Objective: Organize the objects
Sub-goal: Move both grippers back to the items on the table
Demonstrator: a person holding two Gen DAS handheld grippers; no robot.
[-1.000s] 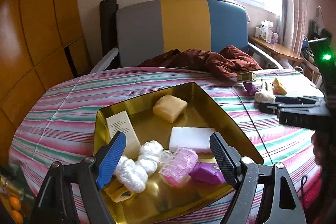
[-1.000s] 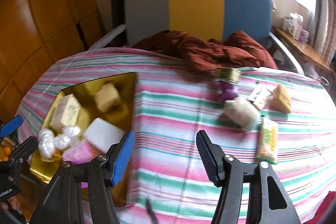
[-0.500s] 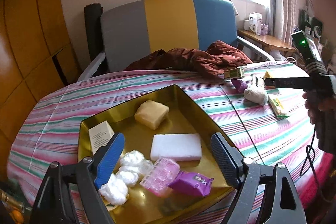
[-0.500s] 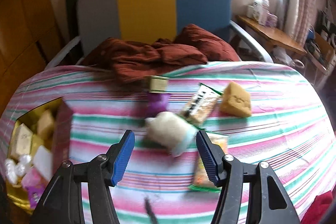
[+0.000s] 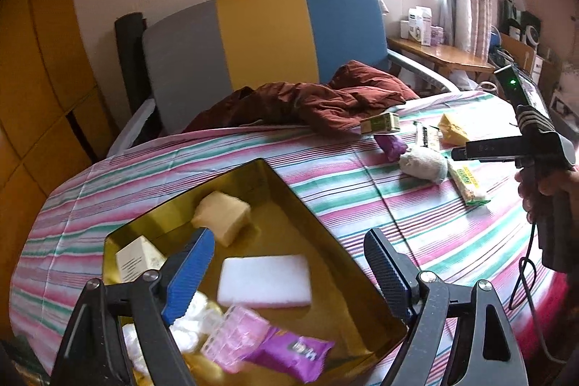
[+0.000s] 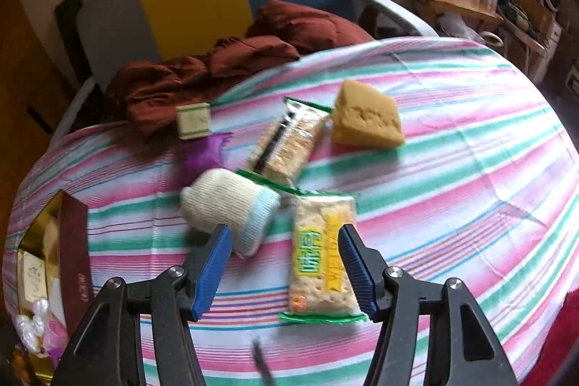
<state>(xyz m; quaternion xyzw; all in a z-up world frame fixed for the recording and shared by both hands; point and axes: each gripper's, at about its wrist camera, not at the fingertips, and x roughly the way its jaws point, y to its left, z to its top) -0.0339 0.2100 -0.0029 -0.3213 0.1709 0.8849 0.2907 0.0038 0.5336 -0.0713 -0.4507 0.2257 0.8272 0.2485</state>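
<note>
Both tools stand apart and empty, the left tool [image 5: 286, 272] over the gold tray [image 5: 311, 216], the right tool [image 6: 284, 263] just above the cracker packet [image 6: 320, 257] lying on the striped counter [image 6: 452, 169].

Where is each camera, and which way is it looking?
Left wrist: on the left tongs, looking down over the gold tray; the person's other hand shows at the right edge.
Right wrist: on the right tongs, looking down at the cracker packet and rolled sock; no hand shows.
Both see the tray, striped cloth and sock.
</note>
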